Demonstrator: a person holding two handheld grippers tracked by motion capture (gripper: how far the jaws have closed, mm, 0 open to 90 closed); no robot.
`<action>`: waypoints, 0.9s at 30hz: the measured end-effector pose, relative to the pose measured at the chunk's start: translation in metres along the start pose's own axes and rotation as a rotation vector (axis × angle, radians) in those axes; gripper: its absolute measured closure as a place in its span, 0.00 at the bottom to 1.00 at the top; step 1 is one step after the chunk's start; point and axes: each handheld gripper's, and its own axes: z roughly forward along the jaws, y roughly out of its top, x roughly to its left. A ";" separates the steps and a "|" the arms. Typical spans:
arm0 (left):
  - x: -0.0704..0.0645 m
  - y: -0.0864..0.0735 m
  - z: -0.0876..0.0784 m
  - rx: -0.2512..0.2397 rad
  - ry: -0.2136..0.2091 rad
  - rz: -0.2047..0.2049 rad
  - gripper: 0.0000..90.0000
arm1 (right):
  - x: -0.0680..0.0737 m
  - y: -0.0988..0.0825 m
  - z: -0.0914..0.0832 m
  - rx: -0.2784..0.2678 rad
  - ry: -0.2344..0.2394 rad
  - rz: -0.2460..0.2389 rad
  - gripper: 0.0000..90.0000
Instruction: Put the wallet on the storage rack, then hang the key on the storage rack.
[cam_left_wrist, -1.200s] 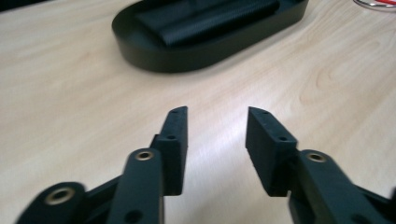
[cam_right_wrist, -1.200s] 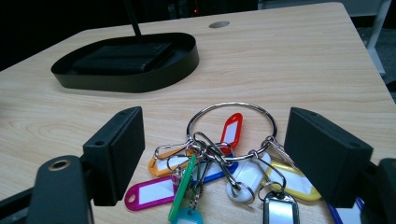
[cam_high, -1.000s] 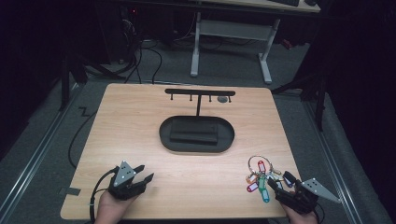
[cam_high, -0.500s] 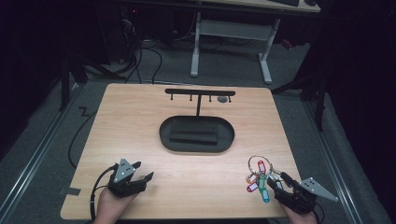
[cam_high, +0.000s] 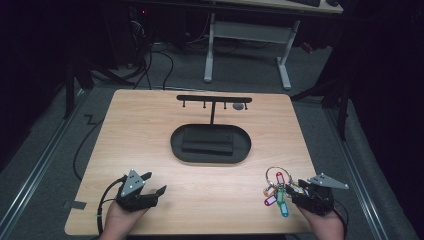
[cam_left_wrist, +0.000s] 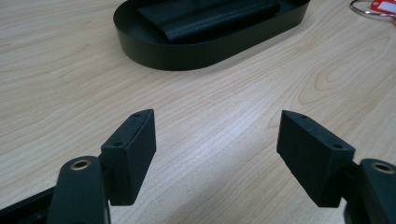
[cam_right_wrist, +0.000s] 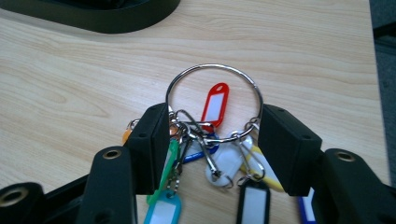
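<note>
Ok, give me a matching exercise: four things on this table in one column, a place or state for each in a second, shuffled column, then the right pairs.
Things:
1. key ring
2. oval tray
3. left gripper
4. hook rack

Places or states:
A. stands at the far edge of the table, behind the tray
B. jaws wide apart over bare wood, nothing between them
C. lies at the table's middle with a dark flat block in it
D. sits between the jaws of the right gripper, with coloured tags hanging on it

Pairs: 1-D, 2-C, 3-B, 4-A
</note>
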 end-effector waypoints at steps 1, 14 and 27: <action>0.000 0.001 0.000 -0.005 0.000 0.000 0.32 | -0.001 0.004 -0.001 0.015 -0.004 -0.001 0.48; -0.001 0.002 0.003 -0.005 -0.010 -0.006 0.32 | -0.006 0.022 0.003 0.206 -0.017 -0.075 0.47; -0.003 0.001 0.004 -0.009 -0.040 -0.006 0.33 | -0.002 0.039 0.006 0.336 0.003 -0.140 0.42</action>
